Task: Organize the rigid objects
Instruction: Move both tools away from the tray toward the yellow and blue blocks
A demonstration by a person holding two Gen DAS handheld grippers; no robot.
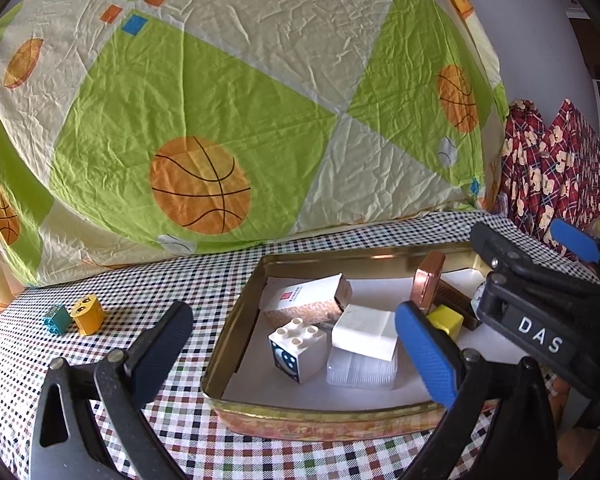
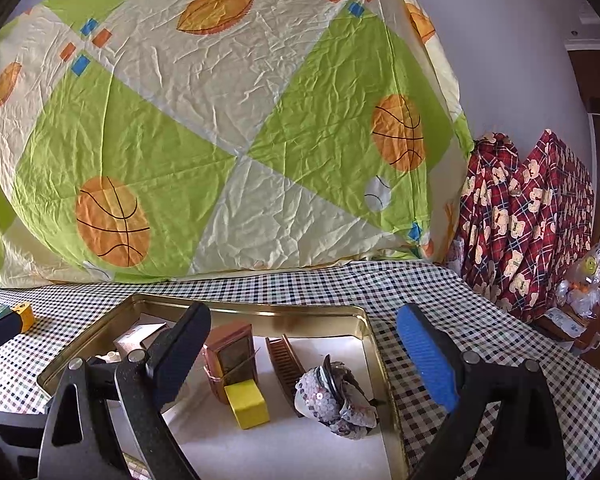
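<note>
left gripper [image 1: 296, 344] spread wide (empty) | right gripper [image 2: 304, 356] spread wide

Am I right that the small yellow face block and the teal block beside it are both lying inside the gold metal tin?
Not quite: the small yellow face block and teal block sit on the checkered tablecloth, outside the gold metal tin, to its left. The left wrist view shows this.

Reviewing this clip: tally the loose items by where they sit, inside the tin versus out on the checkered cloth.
Inside the tin: 8 (carton, white brick, white block, clear case, yellow cube, copper box, brown comb, sequined piece)
On the cloth: 2 (teal block, yellow block)
Total: 10
</note>
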